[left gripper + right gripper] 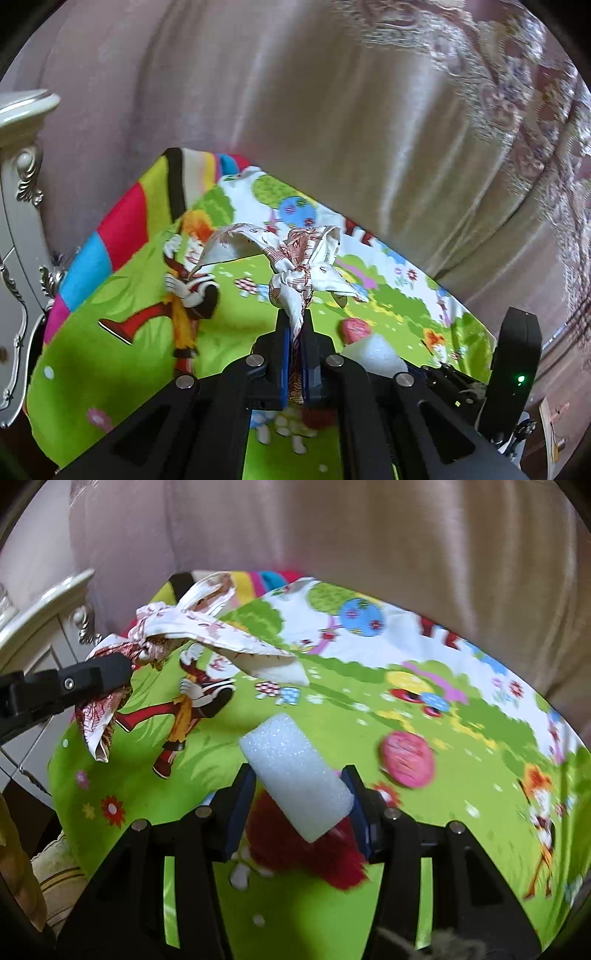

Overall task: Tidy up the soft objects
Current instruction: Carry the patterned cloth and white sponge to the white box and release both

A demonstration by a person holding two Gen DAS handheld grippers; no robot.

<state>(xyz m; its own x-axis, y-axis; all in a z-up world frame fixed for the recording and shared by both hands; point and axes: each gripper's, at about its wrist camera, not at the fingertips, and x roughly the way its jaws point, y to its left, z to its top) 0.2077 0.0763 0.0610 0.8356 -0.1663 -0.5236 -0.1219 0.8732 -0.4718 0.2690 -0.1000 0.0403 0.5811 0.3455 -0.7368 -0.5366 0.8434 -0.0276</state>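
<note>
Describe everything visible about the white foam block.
The foam block is white, with a fine, sparkly, porous surface, elongated with rounded edges. It lies tilted between the right gripper's blue pads, which look to press its sides, above a cartoon-print sheet. A pink ball lies apart to its right. In the left wrist view only its top shows.

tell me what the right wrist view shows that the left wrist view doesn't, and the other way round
Only the right wrist view shows the right gripper shut on the white foam block, a red furry thing under it, and the left gripper seen from the side.

Only the left wrist view shows the left gripper head-on, its jaws shut on the knotted patterned cloth, and a black device with a green light.

Both show the cloth, the foam block, the pink ball, the cartoon mat, the curtain and the white cabinet.
</note>
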